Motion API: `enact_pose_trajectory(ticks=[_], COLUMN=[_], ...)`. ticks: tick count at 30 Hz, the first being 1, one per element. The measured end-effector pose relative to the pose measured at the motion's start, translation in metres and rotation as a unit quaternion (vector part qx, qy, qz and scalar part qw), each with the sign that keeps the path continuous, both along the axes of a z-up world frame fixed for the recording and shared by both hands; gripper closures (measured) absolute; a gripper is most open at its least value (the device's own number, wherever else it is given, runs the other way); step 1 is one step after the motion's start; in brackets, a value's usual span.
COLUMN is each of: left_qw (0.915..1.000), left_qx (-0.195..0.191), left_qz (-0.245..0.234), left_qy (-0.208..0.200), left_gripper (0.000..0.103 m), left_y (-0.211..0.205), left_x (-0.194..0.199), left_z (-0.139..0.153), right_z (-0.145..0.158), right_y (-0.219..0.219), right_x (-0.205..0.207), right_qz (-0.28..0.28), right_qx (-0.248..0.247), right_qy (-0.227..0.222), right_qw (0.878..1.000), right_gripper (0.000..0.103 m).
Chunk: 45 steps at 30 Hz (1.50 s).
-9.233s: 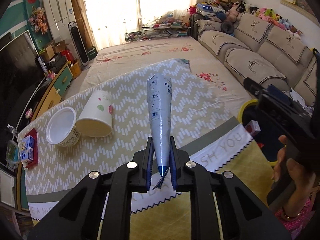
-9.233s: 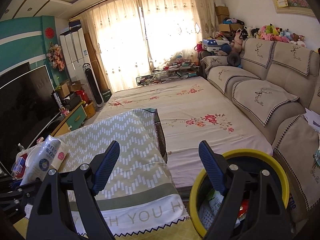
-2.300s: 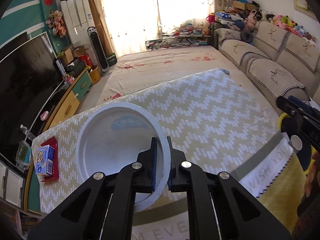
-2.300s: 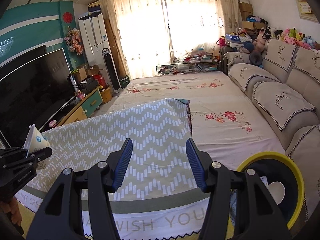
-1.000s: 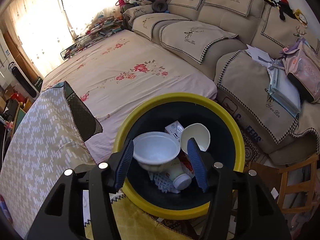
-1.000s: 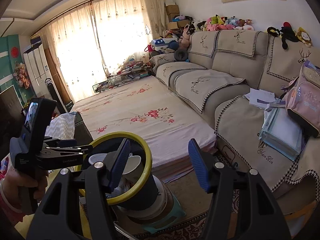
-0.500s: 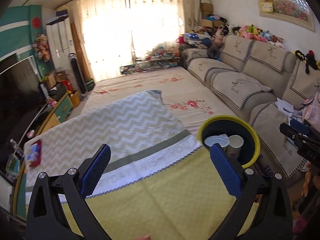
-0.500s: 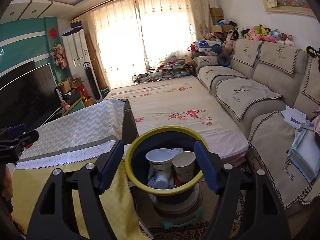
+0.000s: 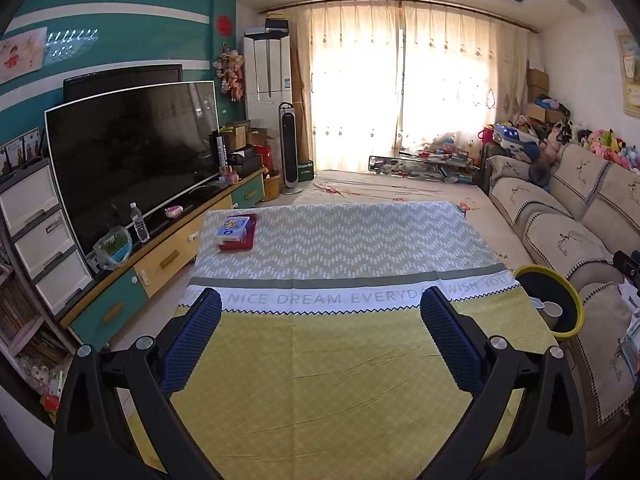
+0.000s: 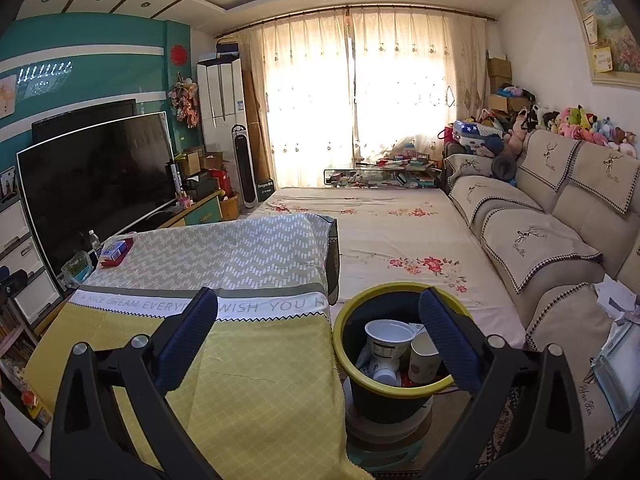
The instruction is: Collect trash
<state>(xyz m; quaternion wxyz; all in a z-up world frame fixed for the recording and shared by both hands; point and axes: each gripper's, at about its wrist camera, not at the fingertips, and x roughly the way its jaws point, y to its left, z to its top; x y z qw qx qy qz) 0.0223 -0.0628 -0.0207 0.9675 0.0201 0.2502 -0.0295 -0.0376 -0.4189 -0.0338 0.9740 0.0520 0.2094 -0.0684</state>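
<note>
My left tongs [image 9: 320, 298] stand wide over the near yellow end of the tabletop [image 9: 340, 380], nothing between them. The right tongs [image 10: 320, 300] are opening, also empty, and aimed just over the bin [image 10: 394, 290], which sits right beside the tabletop's right edge.

In that one bin I count one white bowl [image 10: 388, 334], one paper cup [image 10: 424, 358] and at least one smaller white container [image 10: 385, 376]; the rest is too jumbled to count.

Farther off, the tabletop carries only two things, at its far left corner: one blue-and-white carton [image 9: 234, 227] lying on one flat red box [image 9: 242, 243]. If those count as trash, they lie ahead and left of both tongs, long axis pointing away from me, and the left hand looks nearer.
</note>
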Motion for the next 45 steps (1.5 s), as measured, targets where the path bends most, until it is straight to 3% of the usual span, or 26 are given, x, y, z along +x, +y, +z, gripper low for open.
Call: enact_pose_trajectory(ticks=[10, 16, 45], left_qw=[0.9995, 0.9993, 0.9994], left_qx=[-0.029, -0.025, -0.022], left_qz=[-0.005, -0.008, -0.014], left_qy=[-0.014, -0.027, -0.025], left_gripper=[0.005, 0.005, 0.005], left_y=[0.011, 0.009, -0.001], left_x=[-0.036, -0.052, -0.050], left_z=[0.001, 0.007, 0.013], right_z=[0.010, 0.013, 0.008], right_y=[0.011, 0.012, 0.008], right_x=[-0.029, -0.034, -0.031], right_qz=[0.006, 0.006, 0.007], right_qx=[-0.008, -0.008, 0.002], right_qy=[-0.001, -0.008, -0.007], right_qw=[1.000, 1.000, 1.000], right_gripper=[0.007, 0.007, 0.007])
